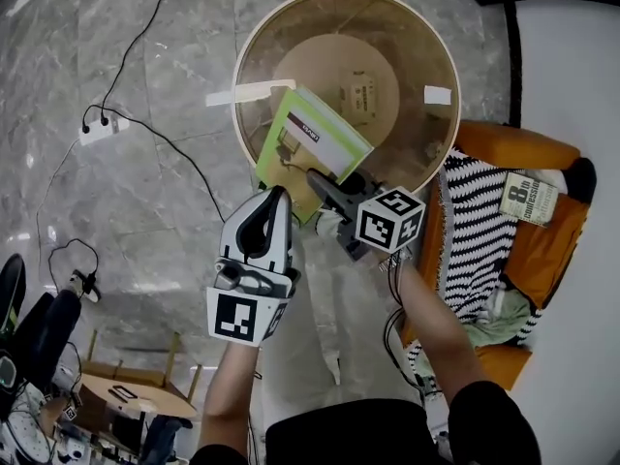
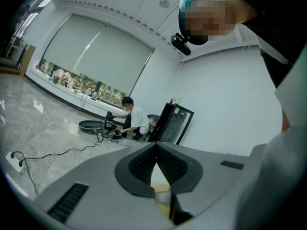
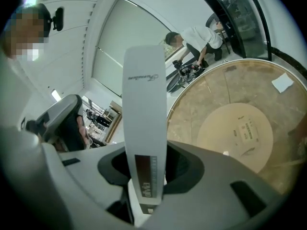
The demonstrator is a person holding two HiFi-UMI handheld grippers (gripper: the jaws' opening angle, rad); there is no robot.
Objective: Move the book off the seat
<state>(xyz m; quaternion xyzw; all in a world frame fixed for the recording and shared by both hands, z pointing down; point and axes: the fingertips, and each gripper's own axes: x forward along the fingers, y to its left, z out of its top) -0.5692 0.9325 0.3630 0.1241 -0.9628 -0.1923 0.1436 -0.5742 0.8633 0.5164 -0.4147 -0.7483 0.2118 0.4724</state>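
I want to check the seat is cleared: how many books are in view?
2. A green book is gripped in the right tool over the round table; a second book lies on the orange seat. Others may hide under the striped cloth.

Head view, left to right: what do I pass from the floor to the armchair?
From the left: power strip → left claw → right claw, clamped on the green book → striped cloth → small book on the orange seat.
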